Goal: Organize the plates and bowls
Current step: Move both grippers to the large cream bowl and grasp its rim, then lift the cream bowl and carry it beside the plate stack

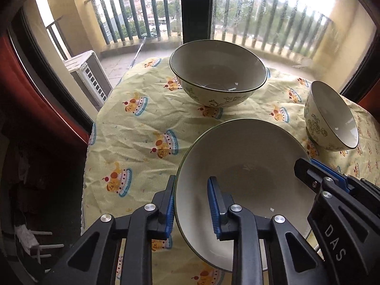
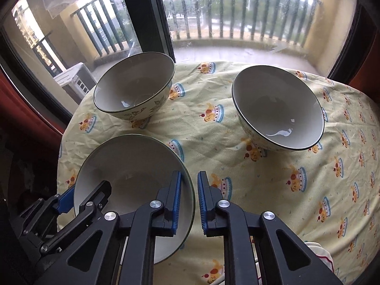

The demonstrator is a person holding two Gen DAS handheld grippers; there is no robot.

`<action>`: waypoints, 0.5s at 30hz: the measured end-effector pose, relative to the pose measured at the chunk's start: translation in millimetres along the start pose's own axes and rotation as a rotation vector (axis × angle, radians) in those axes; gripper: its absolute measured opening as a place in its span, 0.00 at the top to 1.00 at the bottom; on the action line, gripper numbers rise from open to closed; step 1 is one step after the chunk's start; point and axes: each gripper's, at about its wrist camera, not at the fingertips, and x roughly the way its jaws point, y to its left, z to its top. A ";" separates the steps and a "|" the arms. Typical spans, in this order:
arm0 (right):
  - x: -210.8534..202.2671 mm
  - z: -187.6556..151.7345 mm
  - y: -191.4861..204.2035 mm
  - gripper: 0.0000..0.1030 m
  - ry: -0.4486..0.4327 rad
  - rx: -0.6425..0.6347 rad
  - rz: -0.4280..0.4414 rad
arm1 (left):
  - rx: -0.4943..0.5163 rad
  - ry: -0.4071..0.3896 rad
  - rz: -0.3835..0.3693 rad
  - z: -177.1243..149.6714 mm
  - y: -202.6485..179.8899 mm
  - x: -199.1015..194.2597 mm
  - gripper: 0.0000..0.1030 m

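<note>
A shallow cream bowl (image 1: 242, 166) (image 2: 133, 161) with a dark rim lies nearest on the cake-print tablecloth (image 1: 142, 123) (image 2: 213, 137). My left gripper (image 1: 192, 179) (image 2: 86, 190) straddles its left rim, one pad outside and one inside, shut on it. On the opposite rim my right gripper (image 2: 189, 174) (image 1: 308, 165) is clamped the same way. A large floral bowl (image 1: 217, 71) (image 2: 135, 83) stands upright at the far side. A smaller floral bowl (image 1: 332, 116) (image 2: 277, 106) sits to the right, apart from both grippers.
The round table ends just beyond the large bowl at a window (image 1: 194, 7) onto a railed balcony. Its left edge (image 1: 87, 156) drops to a dark floor beside a red frame. A white object (image 2: 318, 254) pokes out at the near right edge.
</note>
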 end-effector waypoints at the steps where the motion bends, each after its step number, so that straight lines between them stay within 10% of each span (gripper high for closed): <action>1: -0.5 0.3 4.2 0.86 -0.006 -0.017 -0.019 | 0.005 -0.004 0.009 -0.8 -0.4 -0.4 0.79; 15: -15.4 -7.7 -10.9 0.86 -0.016 -0.019 -0.061 | 0.027 -0.023 0.027 -9.5 -22.2 -17.3 0.82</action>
